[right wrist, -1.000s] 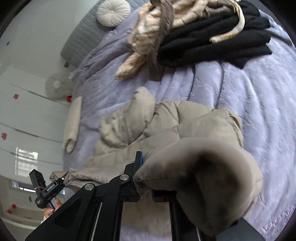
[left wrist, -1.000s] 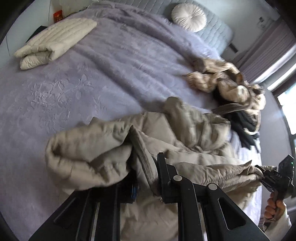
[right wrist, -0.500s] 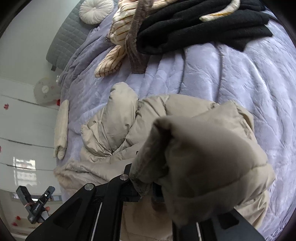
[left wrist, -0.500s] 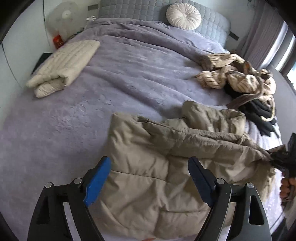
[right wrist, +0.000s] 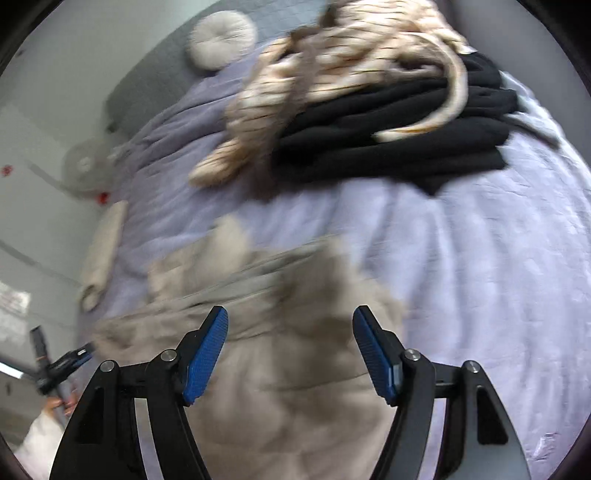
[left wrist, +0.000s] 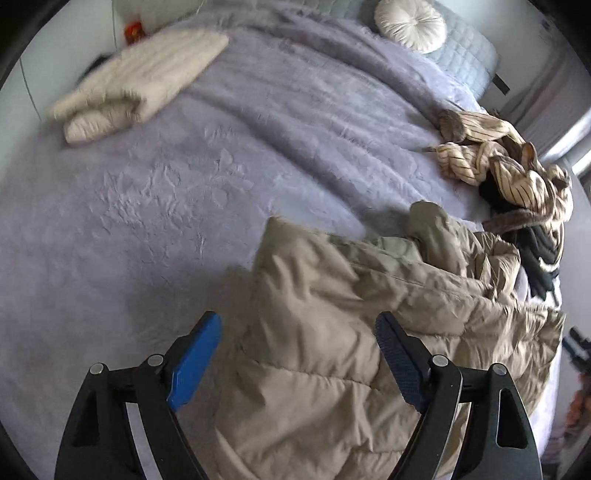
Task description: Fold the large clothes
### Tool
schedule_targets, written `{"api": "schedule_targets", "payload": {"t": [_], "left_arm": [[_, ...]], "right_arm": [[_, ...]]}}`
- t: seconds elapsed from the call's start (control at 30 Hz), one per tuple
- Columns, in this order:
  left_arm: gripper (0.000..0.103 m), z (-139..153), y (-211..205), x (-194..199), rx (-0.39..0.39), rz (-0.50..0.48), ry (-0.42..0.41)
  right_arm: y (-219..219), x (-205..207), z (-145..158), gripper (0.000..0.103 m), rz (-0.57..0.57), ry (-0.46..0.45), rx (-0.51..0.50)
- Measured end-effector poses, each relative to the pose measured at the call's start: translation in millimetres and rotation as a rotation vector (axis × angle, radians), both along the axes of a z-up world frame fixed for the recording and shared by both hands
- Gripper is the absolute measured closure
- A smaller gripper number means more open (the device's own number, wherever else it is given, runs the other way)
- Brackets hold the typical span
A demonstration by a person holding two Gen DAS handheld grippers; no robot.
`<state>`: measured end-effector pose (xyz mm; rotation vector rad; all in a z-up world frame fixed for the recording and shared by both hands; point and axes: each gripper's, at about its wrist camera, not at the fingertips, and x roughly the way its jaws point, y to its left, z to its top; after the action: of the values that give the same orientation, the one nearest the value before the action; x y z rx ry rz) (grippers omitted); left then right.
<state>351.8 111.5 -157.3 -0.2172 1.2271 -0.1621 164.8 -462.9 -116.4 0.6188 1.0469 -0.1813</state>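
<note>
Left hand-held gripper (left wrist: 297,354): I see its jaws spread wide, nothing between them, hovering over the near left part of the jacket (left wrist: 351,332).
Right hand-held gripper (right wrist: 290,350): jaws apart too, empty, above the jacket's near right part; this view is blurred.
Jacket: beige puffer, lying crumpled on the bed (left wrist: 184,184) at the near edge, one sleeve (left wrist: 430,225) bunched up toward the pile (left wrist: 517,177).
Risk, slippage: I judge the shell slick and puffy, so a shallow pinch could take only the outer layer and slide off.
Risk, bad fold: with the far side wrinkled, folding now would likely trap bulges and give a lopsided bundle.
Risk, snag: the bunched sleeve lies near the striped and black clothes; a wide sweep might drag them along.
Surface: soft lilac bedspread, embossed; it gives under pressure, so creases will not press flat.
Room: a folded cream jacket (left wrist: 136,85) well apart at far left, a round cushion (left wrist: 410,24) by the grey headboard, a fan (right wrist: 83,164) against the wall.
</note>
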Motion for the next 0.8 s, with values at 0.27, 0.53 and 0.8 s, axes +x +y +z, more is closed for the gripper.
{"api": "schedule_targets", "payload": {"t": [0.27, 0.53, 0.8], "left_arm": [[0.076, -41.8, 2.0, 17.2, -0.112, 0.002, 0.082], [0.074, -77.4, -3.0, 47.1, 0.017, 0.097, 0.070], [0.054, -42.2, 2.9, 55.6, 0.212, 0.138, -0.013]], "right_arm": [[8.6, 19.5, -32.1, 0.091, 0.071, 0.030, -0.014], [5.6, 56.7, -77.9, 0.090, 0.069, 0.142, -0.101], [-5.6, 45.1, -66.9, 0.086, -0.050, 0.133, -0.071]]}}
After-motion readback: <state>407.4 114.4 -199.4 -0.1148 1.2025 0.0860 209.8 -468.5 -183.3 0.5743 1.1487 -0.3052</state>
